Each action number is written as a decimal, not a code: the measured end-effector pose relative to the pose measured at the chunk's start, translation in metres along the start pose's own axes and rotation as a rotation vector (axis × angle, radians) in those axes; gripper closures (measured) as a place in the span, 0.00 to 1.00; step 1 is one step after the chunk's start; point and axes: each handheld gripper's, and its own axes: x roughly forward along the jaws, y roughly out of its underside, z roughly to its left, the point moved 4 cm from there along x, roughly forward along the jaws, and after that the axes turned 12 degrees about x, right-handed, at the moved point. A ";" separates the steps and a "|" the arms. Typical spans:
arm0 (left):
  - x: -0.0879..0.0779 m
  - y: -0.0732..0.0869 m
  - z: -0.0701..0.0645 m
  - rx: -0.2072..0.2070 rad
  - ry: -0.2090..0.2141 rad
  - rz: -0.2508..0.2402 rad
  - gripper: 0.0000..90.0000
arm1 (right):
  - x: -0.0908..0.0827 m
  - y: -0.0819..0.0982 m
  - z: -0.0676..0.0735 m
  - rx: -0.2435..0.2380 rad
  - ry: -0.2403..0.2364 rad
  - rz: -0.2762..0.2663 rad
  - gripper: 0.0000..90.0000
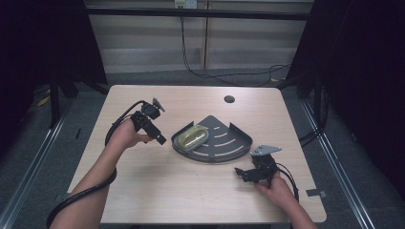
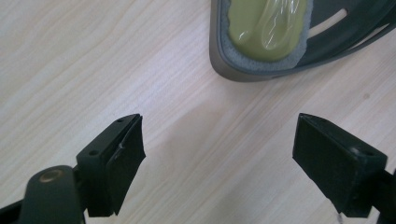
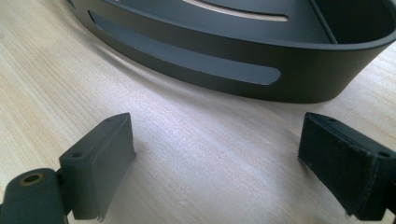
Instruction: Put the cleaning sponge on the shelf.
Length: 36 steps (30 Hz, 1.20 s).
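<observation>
A: Where's the sponge (image 1: 190,137) sitting?

B: In the dark corner shelf (image 1: 224,148), at its left end, tucked against the rim. The shelf lies about mid-table, a bit toward the right edge. The sponge looks yellow-green, wrapped in something glossy, with a grey border.

A: And the left gripper (image 1: 159,139)?

B: Just beside the shelf's left end, over bare table (image 1: 157,191), jaws spread wide with nothing between them. In the left gripper view the sponge (image 2: 266,25) lies straight ahead of the jaws and a little to the right, apart from them.

A: Long axis?

B: From the high view it runs slantwise, from the near left up toward the far right, roughly following the shelf's rim there. I'd judge the jaws would have to straddle its short side.

A: The right gripper (image 1: 242,174)?

B: Near the right part of the near edge, jaws also spread and empty, facing the shelf's curved slotted wall (image 3: 224,65). It's farther from the sponge; the left hand is clearly the nearer one
</observation>
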 end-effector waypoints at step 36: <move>0.026 0.067 -0.007 -0.032 0.047 -0.011 0.18 | 0.000 0.000 0.000 0.000 0.000 0.000 0.11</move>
